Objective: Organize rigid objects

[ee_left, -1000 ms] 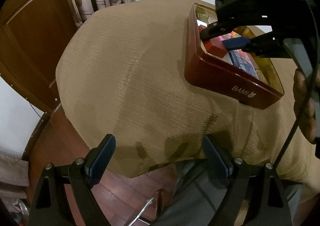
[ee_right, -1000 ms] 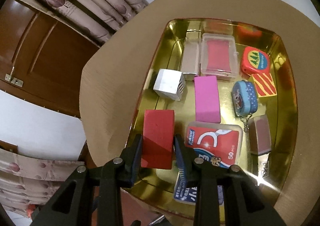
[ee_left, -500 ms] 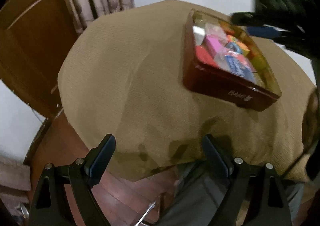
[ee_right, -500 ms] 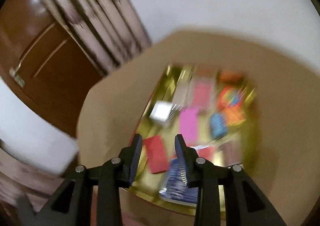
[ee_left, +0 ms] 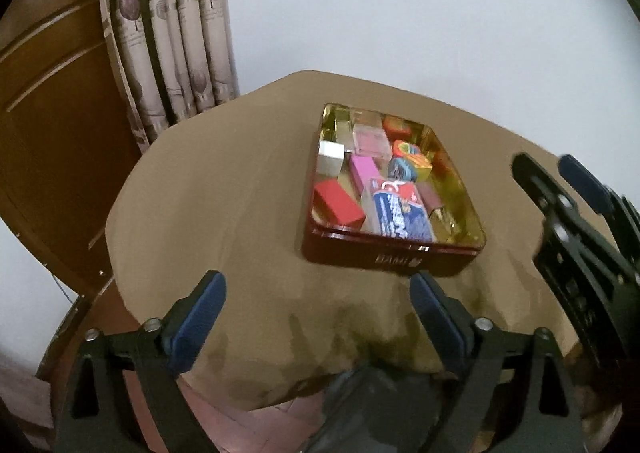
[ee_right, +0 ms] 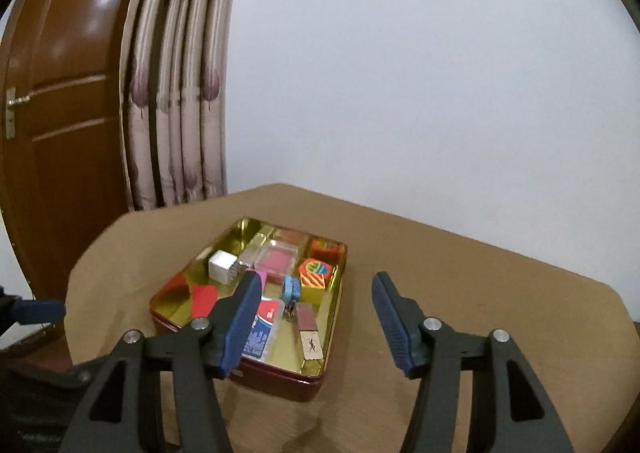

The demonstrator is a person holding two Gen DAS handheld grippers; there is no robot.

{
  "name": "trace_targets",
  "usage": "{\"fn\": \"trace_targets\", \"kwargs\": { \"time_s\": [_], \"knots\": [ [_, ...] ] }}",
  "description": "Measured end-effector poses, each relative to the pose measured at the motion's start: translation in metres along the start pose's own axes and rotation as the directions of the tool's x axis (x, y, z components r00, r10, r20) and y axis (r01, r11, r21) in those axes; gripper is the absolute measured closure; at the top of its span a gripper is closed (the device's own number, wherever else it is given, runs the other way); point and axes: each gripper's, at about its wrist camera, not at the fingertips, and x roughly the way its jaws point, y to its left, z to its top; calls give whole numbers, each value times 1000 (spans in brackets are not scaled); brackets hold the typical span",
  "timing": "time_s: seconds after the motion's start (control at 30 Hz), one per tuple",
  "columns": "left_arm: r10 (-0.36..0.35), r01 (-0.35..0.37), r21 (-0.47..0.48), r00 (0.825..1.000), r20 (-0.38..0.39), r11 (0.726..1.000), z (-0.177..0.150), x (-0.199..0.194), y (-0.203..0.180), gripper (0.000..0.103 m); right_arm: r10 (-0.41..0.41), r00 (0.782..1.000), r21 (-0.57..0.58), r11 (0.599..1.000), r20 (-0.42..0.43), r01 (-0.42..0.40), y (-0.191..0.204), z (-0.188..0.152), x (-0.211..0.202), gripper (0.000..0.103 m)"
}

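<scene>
The right tongs (ee_right: pixel 312 317) let go of the red block (ee_left: pixel 338 201), now lying low left in the tin (ee_left: pixel 384 259), and pulled back, jaws opening, empty. The left tongs (ee_left: pixel 316 311) are wide, opening and empty too. The worktop (ee_left: pixel 224 189) looks bare otherwise, so sorting seems finished.

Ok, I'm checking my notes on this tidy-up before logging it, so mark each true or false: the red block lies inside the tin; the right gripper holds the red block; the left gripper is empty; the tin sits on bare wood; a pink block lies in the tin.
1. The red block lies inside the tin: true.
2. The right gripper holds the red block: false, its jaws are opening with nothing between them.
3. The left gripper is empty: true.
4. The tin sits on bare wood: false, on a tan tablecloth.
5. A pink block lies in the tin: true.
</scene>
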Motion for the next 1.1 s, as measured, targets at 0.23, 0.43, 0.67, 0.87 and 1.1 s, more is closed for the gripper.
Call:
{"fn": "trace_targets", "kwargs": {
  "time_s": [0.23,0.43,0.67,0.87,1.1],
  "knots": [
    [4,-5,24,999,51,1000,14,-3,-9,12,0,1000,2,1000,20,0,-12,-3,-16,40],
    [-2,0,47,999,48,999,18,4,-21,11,-17,1000,29,999,22,16,-23,-7,-18,40],
    [-11,8,36,998,63,999,16,12,-20,2,-34,999,33,999,7,34,-27,-14,-9,40],
    [-2,-2,51,996,86,999,12,15,-20,4,-37,999,29,999,-6,37,-24,-19,-1,40],
    [7,-11,51,996,89,999,10,15,-18,6,-38,999,18,999,-11,38,-20,-18,1,40]
  ]
}}
